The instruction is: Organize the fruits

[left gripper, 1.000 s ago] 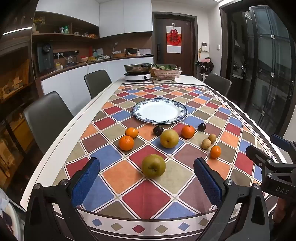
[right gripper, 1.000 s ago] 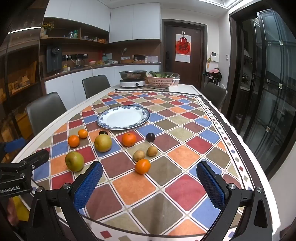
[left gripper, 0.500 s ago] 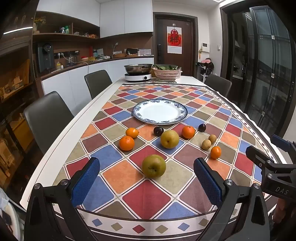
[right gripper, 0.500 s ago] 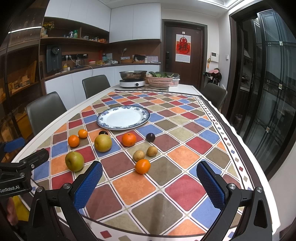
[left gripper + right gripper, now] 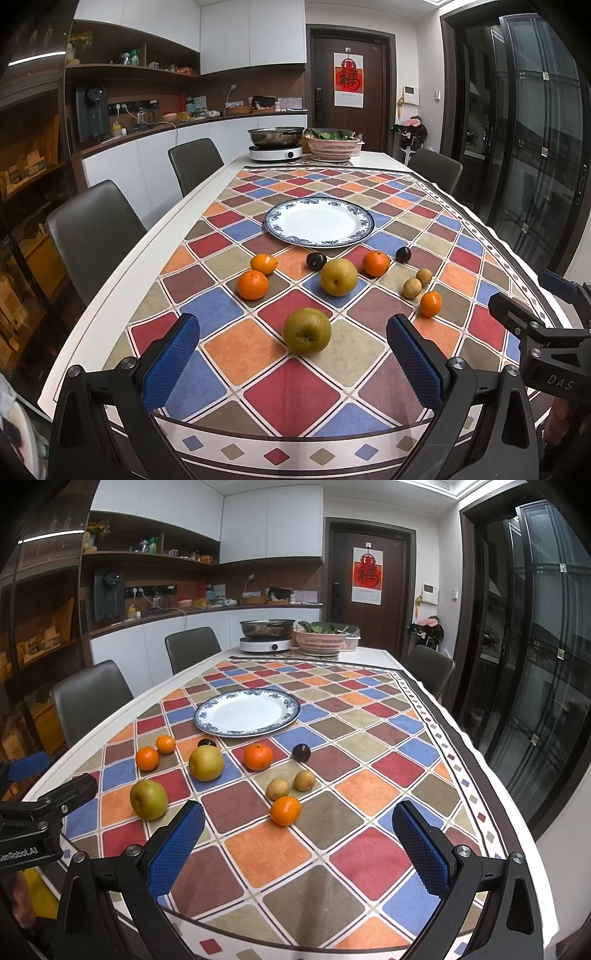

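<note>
table (image 5: 110, 295) w/ checked cloth, carrying everything. blue-rimmed plate (image 5: 320, 242) mid-table, bare, just beyond the fruit. left hand-held gripper (image 5: 291, 363) spread wide, holding nothing, lined up on the near greenish pear (image 5: 307, 331). right hand-held gripper (image 5: 299, 845) also wide apart and unloaded, small orange (image 5: 285, 810) ahead of it. yellow pear (image 5: 338, 277) behind, three more oranges, two dark plums, two small tan fruits, maybe longans, all scattered near the plate. pears prob heaviest, firm, smooth-skinned, apt to roll: take across the widest middle, gently. little ones light, easy to bruise or squirt out.
</note>
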A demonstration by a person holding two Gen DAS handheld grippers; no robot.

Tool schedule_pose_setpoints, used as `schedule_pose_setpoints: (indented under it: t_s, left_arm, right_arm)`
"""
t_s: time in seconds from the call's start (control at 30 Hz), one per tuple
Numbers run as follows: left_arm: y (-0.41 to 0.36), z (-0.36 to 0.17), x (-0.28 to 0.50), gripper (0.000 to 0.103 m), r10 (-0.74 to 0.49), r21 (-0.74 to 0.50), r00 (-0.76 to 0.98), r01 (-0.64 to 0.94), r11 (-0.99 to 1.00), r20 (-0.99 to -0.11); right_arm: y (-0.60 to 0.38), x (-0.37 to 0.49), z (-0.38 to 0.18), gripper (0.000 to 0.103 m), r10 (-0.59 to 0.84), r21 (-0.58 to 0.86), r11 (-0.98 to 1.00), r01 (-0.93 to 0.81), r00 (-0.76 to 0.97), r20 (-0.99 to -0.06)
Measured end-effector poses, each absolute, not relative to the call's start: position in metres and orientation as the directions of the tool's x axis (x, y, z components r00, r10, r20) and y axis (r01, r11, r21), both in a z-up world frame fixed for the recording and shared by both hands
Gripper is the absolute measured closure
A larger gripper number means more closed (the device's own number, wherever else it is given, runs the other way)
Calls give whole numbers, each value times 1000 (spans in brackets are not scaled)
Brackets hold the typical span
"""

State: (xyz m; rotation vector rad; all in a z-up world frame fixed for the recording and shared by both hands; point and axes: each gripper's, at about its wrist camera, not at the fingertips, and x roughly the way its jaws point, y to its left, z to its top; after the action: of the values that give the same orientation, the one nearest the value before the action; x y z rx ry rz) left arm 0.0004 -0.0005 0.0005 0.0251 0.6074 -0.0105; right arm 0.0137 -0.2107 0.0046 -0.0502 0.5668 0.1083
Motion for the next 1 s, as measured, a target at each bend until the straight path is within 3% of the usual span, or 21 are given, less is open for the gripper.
schedule_pose_setpoints:
  t_s: [0.43, 0.83, 1.0]
  left_arm:
    - [4, -15, 14, 0, 4, 20, 803, 9, 1000, -596]
    - [1, -36, 49, 1, -16, 19, 714, 40, 999, -700]
    - [2, -48, 67, 6, 2, 34, 680, 34, 999, -733]
  right_arm:
    - [-204, 29, -9, 1, 110, -21, 988, -152, 796, -595]
    - [-200, 76, -46, 1, 157, 28, 980, -197, 678, -718]
    - [-196, 92, -56, 2, 164, 32, 977, -211, 645, -747]
